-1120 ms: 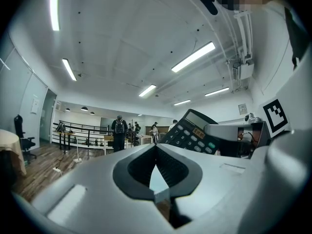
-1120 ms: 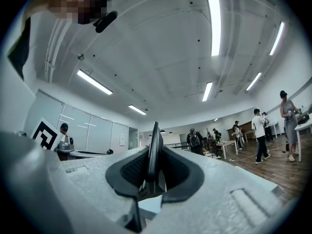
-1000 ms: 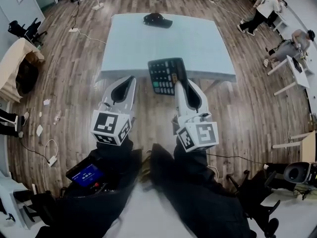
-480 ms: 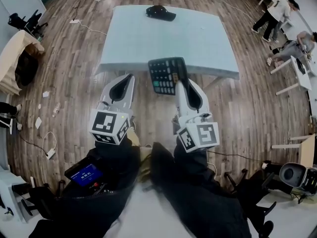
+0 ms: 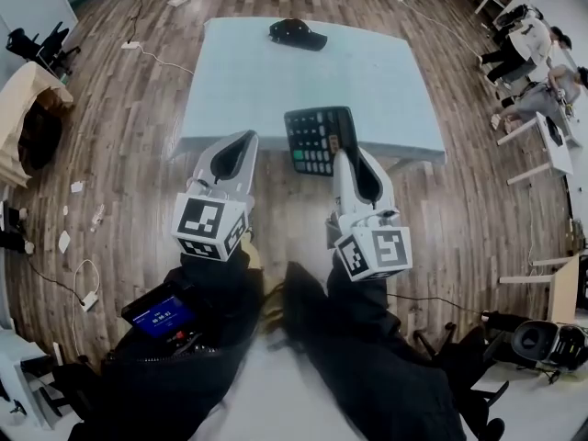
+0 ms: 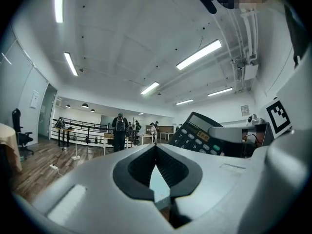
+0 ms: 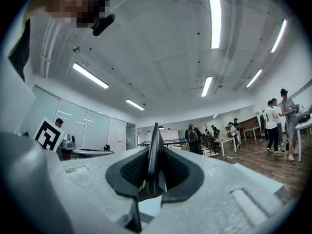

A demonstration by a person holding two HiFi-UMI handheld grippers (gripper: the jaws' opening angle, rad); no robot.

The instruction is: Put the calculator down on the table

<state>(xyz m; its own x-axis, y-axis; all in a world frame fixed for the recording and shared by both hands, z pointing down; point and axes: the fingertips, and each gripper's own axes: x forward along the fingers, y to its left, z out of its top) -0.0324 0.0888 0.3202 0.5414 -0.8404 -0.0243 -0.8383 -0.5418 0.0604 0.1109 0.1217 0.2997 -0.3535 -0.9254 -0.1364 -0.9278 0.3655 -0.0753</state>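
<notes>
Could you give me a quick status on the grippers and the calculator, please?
Right gripper shut on calculator, held over near edge of table, not yet down. Left gripper shut, empty. Black cap at far side, nothing in the way.

One table (image 5: 367,72) is in view, with one black cap (image 5: 296,33) at its 12 o'clock edge. There is one calculator (image 5: 317,141) and two grippers: the left gripper (image 5: 246,138) at its 9 o'clock, the right gripper (image 5: 341,153) at 5.

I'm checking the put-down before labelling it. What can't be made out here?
Reading on the calculator display: edge-on in right gripper view, too small in the others.
Whether the calculator touches the table: head view looks steeply down.
What the dark item at the table's far end is: head view, too small.
</notes>
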